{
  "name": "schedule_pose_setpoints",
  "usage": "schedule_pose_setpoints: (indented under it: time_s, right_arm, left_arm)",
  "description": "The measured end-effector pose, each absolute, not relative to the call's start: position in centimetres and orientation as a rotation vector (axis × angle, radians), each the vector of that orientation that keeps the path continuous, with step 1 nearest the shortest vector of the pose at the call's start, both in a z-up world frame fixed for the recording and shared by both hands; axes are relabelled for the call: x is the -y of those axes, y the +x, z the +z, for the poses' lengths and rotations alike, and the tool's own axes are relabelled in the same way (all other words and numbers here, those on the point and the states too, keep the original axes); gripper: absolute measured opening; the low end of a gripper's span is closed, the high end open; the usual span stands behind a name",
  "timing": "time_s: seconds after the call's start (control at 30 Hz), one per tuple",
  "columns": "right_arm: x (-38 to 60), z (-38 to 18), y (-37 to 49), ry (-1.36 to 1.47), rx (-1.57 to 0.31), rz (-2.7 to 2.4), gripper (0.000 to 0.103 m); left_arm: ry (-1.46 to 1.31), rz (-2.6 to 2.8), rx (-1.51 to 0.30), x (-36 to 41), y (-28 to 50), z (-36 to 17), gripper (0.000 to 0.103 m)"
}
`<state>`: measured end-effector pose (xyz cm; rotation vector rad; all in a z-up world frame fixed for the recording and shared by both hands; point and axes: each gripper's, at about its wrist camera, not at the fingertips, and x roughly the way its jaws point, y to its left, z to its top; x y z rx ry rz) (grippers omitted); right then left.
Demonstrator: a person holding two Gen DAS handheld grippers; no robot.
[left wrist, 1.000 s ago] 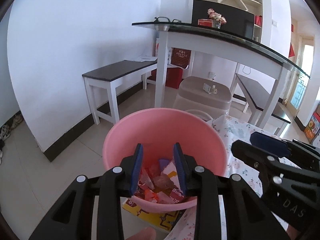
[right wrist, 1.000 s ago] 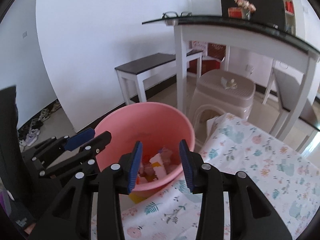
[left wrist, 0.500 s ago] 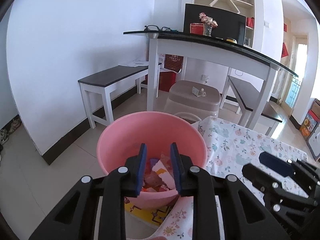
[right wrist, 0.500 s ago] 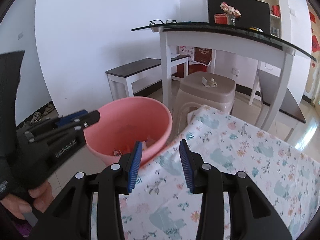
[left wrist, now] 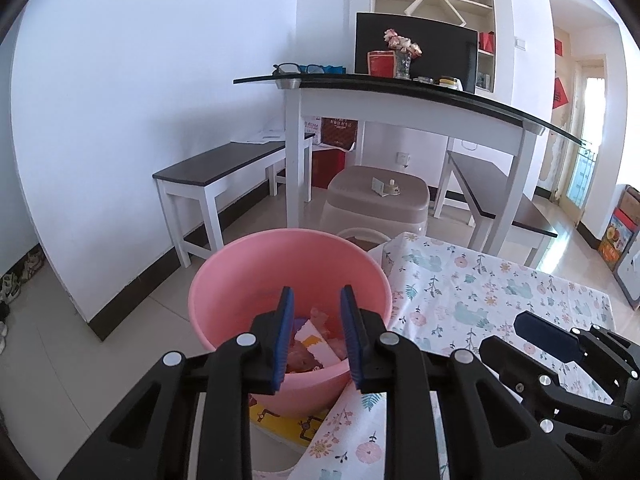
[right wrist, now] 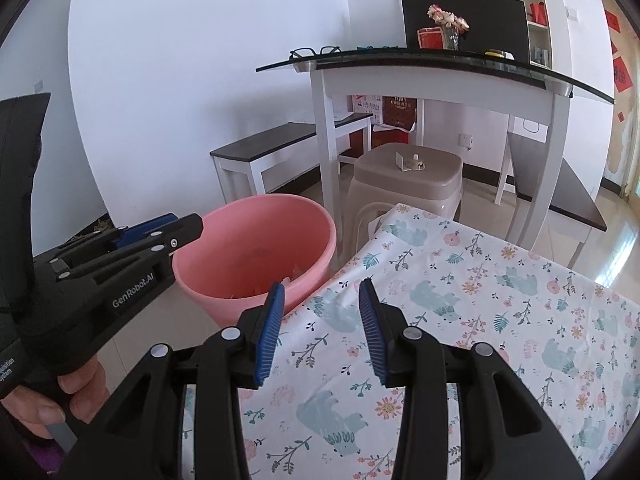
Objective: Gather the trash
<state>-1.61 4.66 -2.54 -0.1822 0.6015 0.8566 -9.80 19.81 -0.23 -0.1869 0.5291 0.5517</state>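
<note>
A pink bucket [left wrist: 248, 276] stands on the floor beside the table with the floral cloth [left wrist: 460, 292]. It holds several pieces of trash [left wrist: 316, 340], red, white and purple wrappers. My left gripper [left wrist: 316, 336] is open and empty, held above the bucket's near rim. My right gripper [right wrist: 322, 318] is open and empty, over the cloth [right wrist: 480, 320] near its left edge, right of the bucket [right wrist: 256, 240]. The left gripper also shows in the right wrist view [right wrist: 160, 236], the right gripper in the left wrist view [left wrist: 532, 340].
A beige plastic stool [left wrist: 378, 200] stands behind the bucket. A white desk with a dark glass top [left wrist: 400, 84] and two dark benches [left wrist: 224, 164] stand behind it. A yellow sheet [left wrist: 288, 420] lies under the bucket. Shoes [left wrist: 12, 280] lie at the left wall.
Both grippers have pulled back and risen from over the bucket. The right gripper has moved right, from above the bucket to above the floral cloth. The left jaws narrowed, then widened a little.
</note>
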Motion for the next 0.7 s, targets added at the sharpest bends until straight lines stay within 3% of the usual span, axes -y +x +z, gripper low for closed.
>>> schedule_pose_setpoints:
  time_s: [0.7]
  right_arm:
    - [-3.79, -2.37, -1.77, -0.181, -0.593, 0.845, 0.039]
  left_arm:
    - [-0.164, 0.555, -0.531, -18.91, -9.85, 0.35, 0.023]
